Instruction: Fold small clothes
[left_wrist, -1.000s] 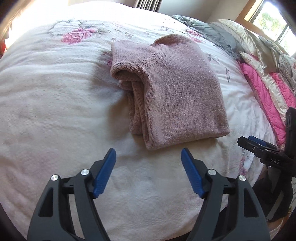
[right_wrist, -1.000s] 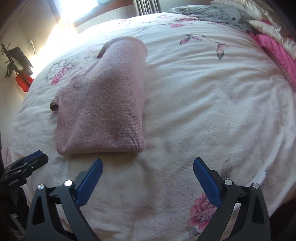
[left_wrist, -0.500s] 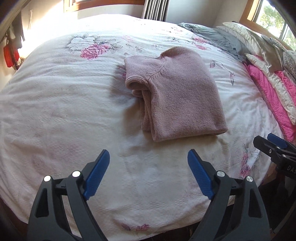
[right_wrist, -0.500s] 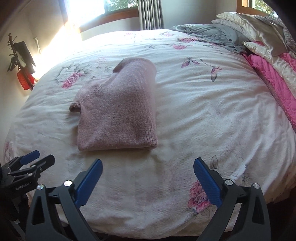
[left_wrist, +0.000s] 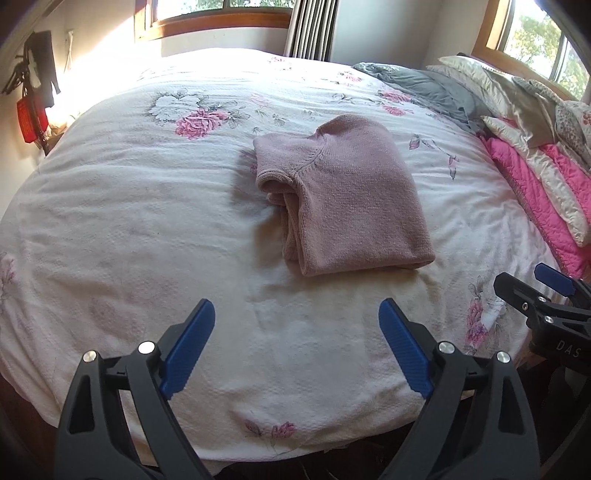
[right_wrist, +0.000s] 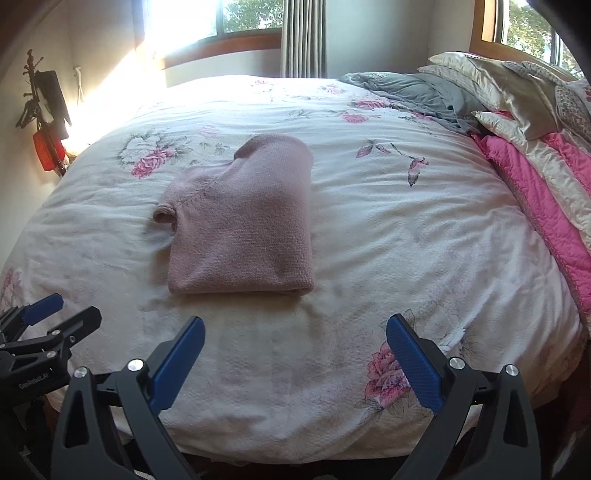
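Observation:
A dusty-pink knitted sweater (left_wrist: 351, 199) (right_wrist: 243, 229) lies folded into a compact rectangle on the middle of the white floral bedspread (left_wrist: 129, 206) (right_wrist: 424, 240). My left gripper (left_wrist: 295, 343) is open near the bed's front edge, well short of the sweater, with nothing between its blue pads. My right gripper (right_wrist: 295, 354) is open too, also back at the front edge and holding nothing. Each gripper shows at the side of the other's view: the right gripper (left_wrist: 543, 291) at the right, the left gripper (right_wrist: 44, 321) at the left.
Pillows (right_wrist: 498, 85), a grey blanket (right_wrist: 413, 92) and a pink quilt (right_wrist: 535, 192) pile up along the bed's right side. A red object (right_wrist: 48, 151) hangs on the left wall. Windows and a curtain (right_wrist: 303, 40) stand behind the bed.
Both grippers have drawn back and up from the sweater toward the bed's front edge, so more of the room shows. The sweater has stayed folded in place.

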